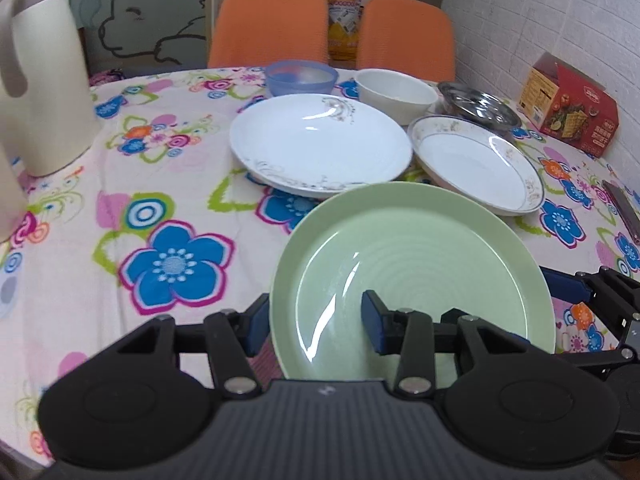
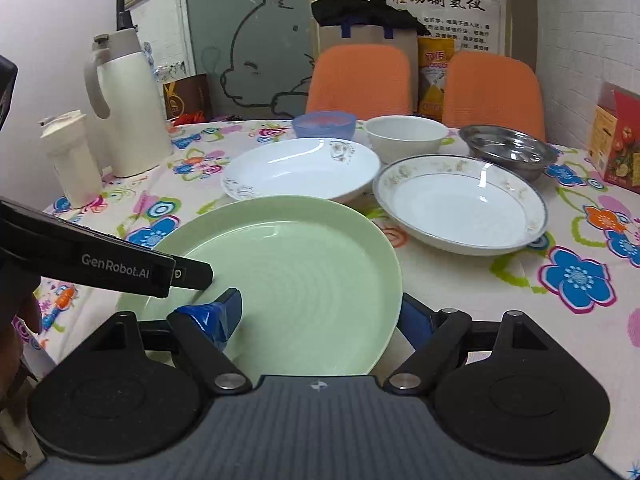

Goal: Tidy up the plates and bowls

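A pale green plate [image 1: 412, 264] lies nearest on the flowered tablecloth [image 1: 120, 184]. My left gripper [image 1: 314, 320] is open and straddles its left rim, one blue pad outside and one inside. My right gripper [image 2: 322, 316] is also open and straddles the green plate's [image 2: 292, 280] right rim. A left gripper finger [image 2: 196, 274] reaches over the plate's left side. Behind stand a white scroll-patterned plate [image 1: 320, 144], a gold-rimmed plate [image 1: 476, 164], a blue bowl [image 1: 300, 78], a white bowl [image 1: 396, 92] and a steel dish [image 1: 480, 108].
A cream thermos jug [image 2: 128, 108] and a lidded cup [image 2: 70, 156] stand at the table's left. A red box [image 1: 572, 108] and a dark phone [image 1: 624, 208] lie at the right, by the wall. Two orange chairs [image 1: 272, 24] stand behind the table.
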`<action>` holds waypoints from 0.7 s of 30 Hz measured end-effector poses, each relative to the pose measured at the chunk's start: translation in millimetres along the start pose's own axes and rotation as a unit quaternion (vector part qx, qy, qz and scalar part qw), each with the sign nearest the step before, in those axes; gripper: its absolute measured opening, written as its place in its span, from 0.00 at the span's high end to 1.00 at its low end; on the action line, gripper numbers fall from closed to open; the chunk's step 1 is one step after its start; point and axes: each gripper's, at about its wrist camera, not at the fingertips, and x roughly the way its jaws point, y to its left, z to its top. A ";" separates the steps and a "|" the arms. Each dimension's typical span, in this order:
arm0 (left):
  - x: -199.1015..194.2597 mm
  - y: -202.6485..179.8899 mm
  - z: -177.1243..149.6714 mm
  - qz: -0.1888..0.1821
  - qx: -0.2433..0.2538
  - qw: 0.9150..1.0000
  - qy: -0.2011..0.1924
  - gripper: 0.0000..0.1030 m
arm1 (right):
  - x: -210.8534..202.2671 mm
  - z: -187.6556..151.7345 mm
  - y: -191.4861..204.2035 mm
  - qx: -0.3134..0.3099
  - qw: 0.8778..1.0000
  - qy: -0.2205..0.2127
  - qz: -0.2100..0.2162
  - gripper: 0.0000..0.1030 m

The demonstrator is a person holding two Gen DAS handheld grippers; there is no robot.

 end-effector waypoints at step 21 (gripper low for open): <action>15.1 75.3 -7.5 0.015 -0.062 0.998 0.007 0.38 | 49.2 7.5 52.7 -0.037 0.997 0.052 0.046 0.30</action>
